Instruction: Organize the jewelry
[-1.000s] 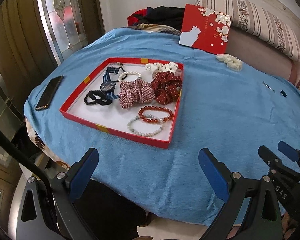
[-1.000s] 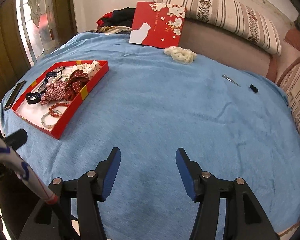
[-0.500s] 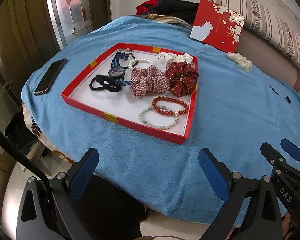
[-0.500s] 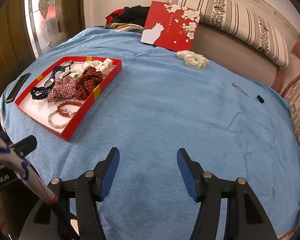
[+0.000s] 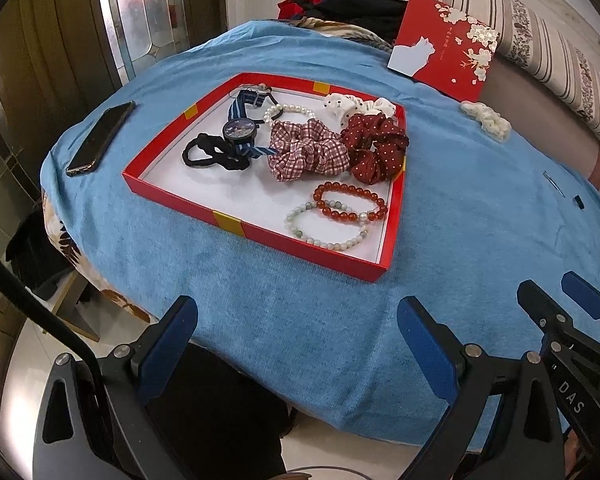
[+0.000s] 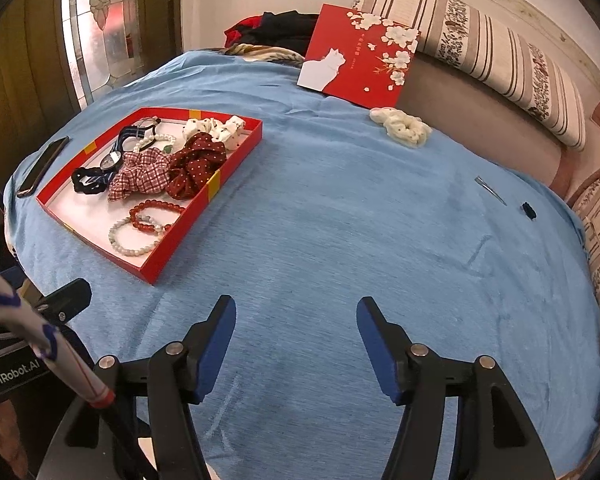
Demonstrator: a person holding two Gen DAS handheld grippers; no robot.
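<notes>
A shallow red tray (image 5: 172, 190) (image 6: 236, 148) lies on the blue cloth. It holds a red bead bracelet (image 5: 350, 202), a pale bead bracelet (image 5: 326, 230), a checked scrunchie (image 5: 308, 154), a dotted dark red scrunchie (image 5: 374, 152), a white scrunchie (image 5: 356, 104), a pearl bracelet (image 5: 288, 110), a striped-strap watch (image 5: 240, 130) and a black hair tie (image 5: 212, 154). A white scrunchie (image 6: 400, 126) lies outside the tray near the red lid. A hair clip (image 6: 490, 190) and a small black piece (image 6: 529, 211) lie at the right. My left gripper (image 5: 298, 326) is open and empty, near the table's front edge. My right gripper (image 6: 296, 320) is open and empty above bare cloth.
A black phone (image 5: 100, 138) lies left of the tray. The red box lid (image 6: 360, 60) with a white cat leans against a striped cushion (image 6: 500, 44). Dark clothes (image 5: 340, 4) are piled at the back. A glass door (image 5: 148, 12) is at the left.
Both grippers have moved left and slightly forward, so the tray sits more central in the left view. Nothing on the table has moved. Both stay open.
</notes>
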